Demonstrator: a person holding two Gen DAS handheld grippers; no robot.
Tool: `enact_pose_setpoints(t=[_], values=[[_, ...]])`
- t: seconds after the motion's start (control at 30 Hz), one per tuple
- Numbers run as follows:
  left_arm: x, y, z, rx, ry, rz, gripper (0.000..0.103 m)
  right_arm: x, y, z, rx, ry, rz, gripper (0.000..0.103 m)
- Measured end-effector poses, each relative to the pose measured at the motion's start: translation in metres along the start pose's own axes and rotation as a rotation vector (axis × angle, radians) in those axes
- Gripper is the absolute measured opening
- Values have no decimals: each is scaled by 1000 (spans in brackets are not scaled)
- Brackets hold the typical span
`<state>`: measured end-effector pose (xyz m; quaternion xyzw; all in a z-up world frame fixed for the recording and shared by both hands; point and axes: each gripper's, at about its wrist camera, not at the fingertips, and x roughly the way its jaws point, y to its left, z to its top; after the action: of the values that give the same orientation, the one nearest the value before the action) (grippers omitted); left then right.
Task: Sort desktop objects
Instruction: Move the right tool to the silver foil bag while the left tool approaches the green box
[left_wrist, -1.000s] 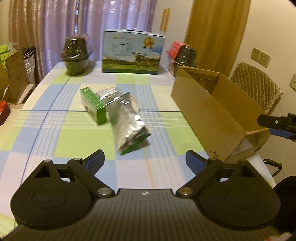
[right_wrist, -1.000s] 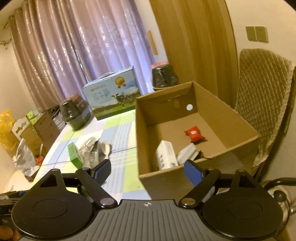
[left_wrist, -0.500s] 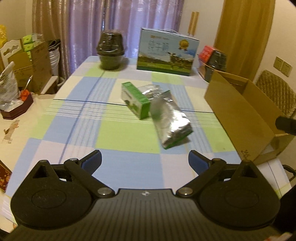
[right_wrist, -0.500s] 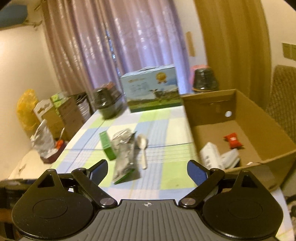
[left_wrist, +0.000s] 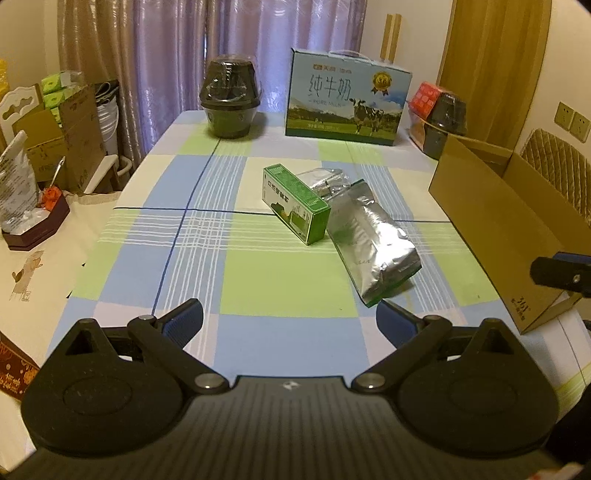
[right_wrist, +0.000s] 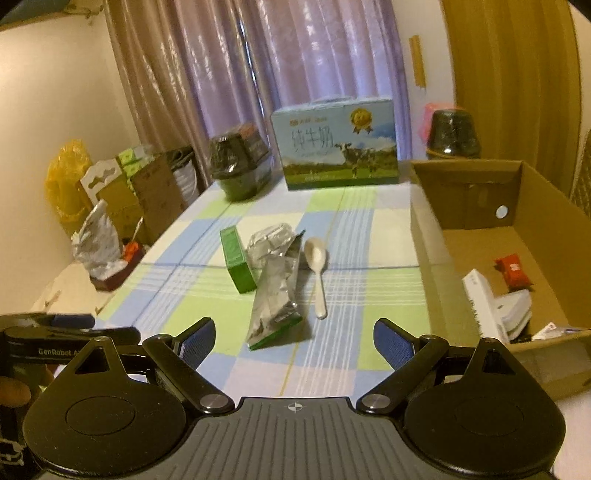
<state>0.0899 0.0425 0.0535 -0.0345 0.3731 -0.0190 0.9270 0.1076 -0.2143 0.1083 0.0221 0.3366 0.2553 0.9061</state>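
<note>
Mid-frame: one green box, two foil bags, one spoon. Carton at right holds several small items. My left gripper and right gripper both gape wide, empty.

Checked tablecloth under green box, foil pouch, spoon, cardboard box.

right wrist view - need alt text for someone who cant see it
The open right gripper hovers empty over a checked tablecloth, facing a silver foil pouch, a green box and a white spoon. To the right, an open cardboard box already holds a few small items; a milk carton stands behind.
</note>
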Motion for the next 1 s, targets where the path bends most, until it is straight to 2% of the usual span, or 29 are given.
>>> enact_pose_setpoints(t=[0.67,0.9,1.0], values=[[91,24,39,85,17,4,98,122,9,8,-40,130,29,90],[118,39,45,2,47,-14,98,162,13,14,-66,172,33,82],[124,34,51,44,32,-22,98,177,14,16,-74,179,30,79]])
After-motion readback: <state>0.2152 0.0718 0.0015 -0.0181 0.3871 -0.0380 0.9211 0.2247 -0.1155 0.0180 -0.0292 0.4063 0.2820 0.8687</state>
